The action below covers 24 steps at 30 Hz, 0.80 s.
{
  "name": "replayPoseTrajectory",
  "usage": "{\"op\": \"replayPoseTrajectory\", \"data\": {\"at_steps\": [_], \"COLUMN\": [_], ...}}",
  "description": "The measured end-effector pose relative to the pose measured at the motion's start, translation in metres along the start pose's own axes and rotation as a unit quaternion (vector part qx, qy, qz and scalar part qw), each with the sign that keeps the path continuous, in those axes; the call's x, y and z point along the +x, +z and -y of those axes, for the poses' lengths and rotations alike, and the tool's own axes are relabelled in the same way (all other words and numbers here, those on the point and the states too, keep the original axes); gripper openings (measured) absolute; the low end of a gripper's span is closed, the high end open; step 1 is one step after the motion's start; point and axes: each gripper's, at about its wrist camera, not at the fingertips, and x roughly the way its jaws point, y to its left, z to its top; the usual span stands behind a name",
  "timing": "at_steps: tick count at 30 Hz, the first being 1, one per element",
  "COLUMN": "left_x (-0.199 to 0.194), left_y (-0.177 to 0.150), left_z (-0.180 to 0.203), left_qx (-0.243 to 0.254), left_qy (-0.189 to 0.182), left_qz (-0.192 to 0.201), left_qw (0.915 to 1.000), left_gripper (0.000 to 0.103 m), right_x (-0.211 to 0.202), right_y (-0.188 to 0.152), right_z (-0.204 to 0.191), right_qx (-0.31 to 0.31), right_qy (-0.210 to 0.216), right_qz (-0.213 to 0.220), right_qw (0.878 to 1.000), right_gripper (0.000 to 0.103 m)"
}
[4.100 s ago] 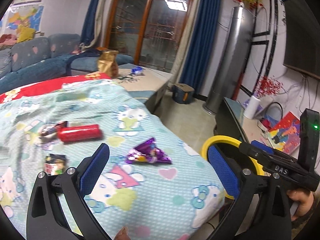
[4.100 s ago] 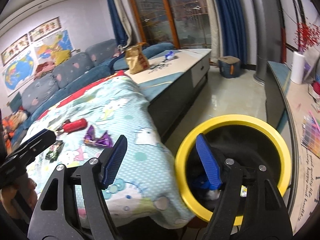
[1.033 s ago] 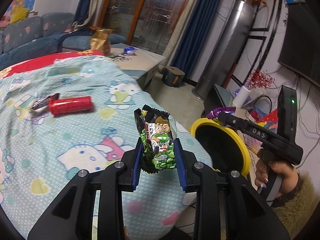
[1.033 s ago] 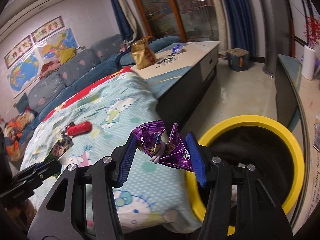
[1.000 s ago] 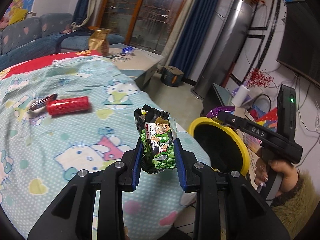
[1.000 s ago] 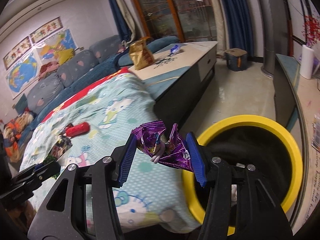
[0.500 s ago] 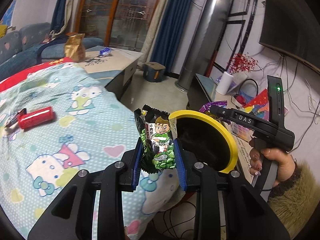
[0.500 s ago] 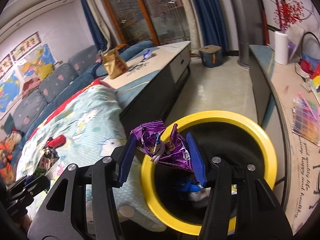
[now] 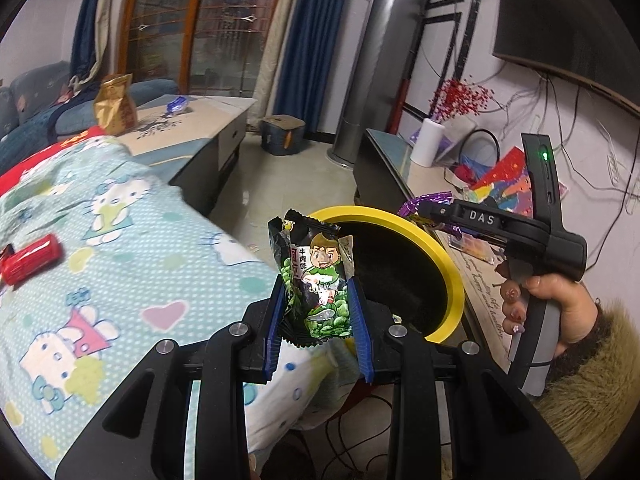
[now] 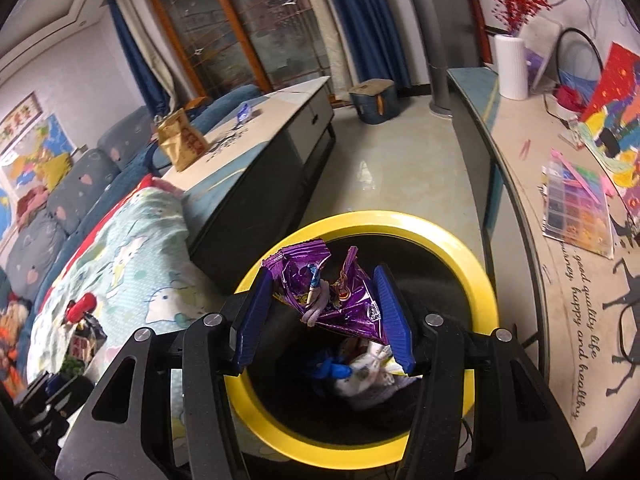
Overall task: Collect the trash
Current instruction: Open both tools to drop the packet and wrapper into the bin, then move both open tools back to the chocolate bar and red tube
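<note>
right claw (image 10: 326, 312) pinching the purple wrapper (image 10: 332, 296) over the yellow bin (image 10: 478, 276), release due; left claw (image 9: 318, 322) pinching the green snack bag (image 9: 316, 280), short of it.

Green-and-black cartoon-printed snack packet (image 9: 316, 280), shiny purple foil wrapper (image 10: 332, 292), yellow-rimmed black bin (image 10: 476, 276), pale-blue cat-patterned bedspread (image 9: 132, 240), red can (image 9: 32, 258), blue-padded black hand-held gripper (image 9: 318, 332)
</note>
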Motion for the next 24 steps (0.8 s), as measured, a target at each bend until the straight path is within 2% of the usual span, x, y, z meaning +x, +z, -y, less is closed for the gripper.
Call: {"op": "replayPoseTrajectory", "data": {"at_steps": [9,11,12,13,14,15,16,18,21,24], "left_x": [0.038,0.046,0.05,0.057,0.062,0.065,0.068,0.068,0.062,0.05], "left_y": [0.002,0.002,0.002,0.003,0.003,0.002,0.003,0.004,0.005,0.004], "left_z": [0.03,0.034,0.035,0.037,0.038,0.038,0.037,0.032,0.021,0.008], "left_qx": [0.032,0.036,0.037,0.036,0.035,0.034,0.03,0.016,-0.002,-0.014], "left_qy": [-0.028,-0.032,-0.038,-0.05,-0.052,-0.051,-0.05,-0.051,-0.044,-0.021], "left_qz": [-0.018,-0.021,-0.023,-0.023,-0.022,-0.021,-0.021,-0.017,-0.009,0.002], "left_qw": [0.9989,0.9986,0.9983,0.9978,0.9978,0.9979,0.9981,0.9984,0.999,0.9997], "left_gripper": [0.029,0.033,0.037,0.05,0.061,0.082,0.086,0.087,0.092,0.093], "right_x": [0.0,-0.001,-0.002,-0.003,-0.003,-0.004,-0.005,-0.005,-0.005,-0.005], "right_y": [0.0,0.002,0.002,0.002,0.003,0.004,0.004,0.004,0.002,0.002], "right_z": [0.024,0.029,0.032,0.035,0.037,0.041,0.044,0.046,0.043,0.035], "right_qx": [0.03,0.04,0.046,0.052,0.057,0.067,0.073,0.075,0.073,0.06], "right_qy": [-0.009,-0.005,-0.005,-0.005,-0.006,-0.009,-0.012,-0.014,-0.015,-0.007], "right_qz": [-0.003,0.001,0.003,0.007,0.009,0.014,0.017,0.018,0.02,0.019], "right_qw": [1.0,0.999,0.999,0.999,0.998,0.998,0.997,0.997,0.997,0.998], "right_gripper": [0.047,0.049,0.052,0.055,0.064,0.067,0.067,0.068,0.069,0.069]}}
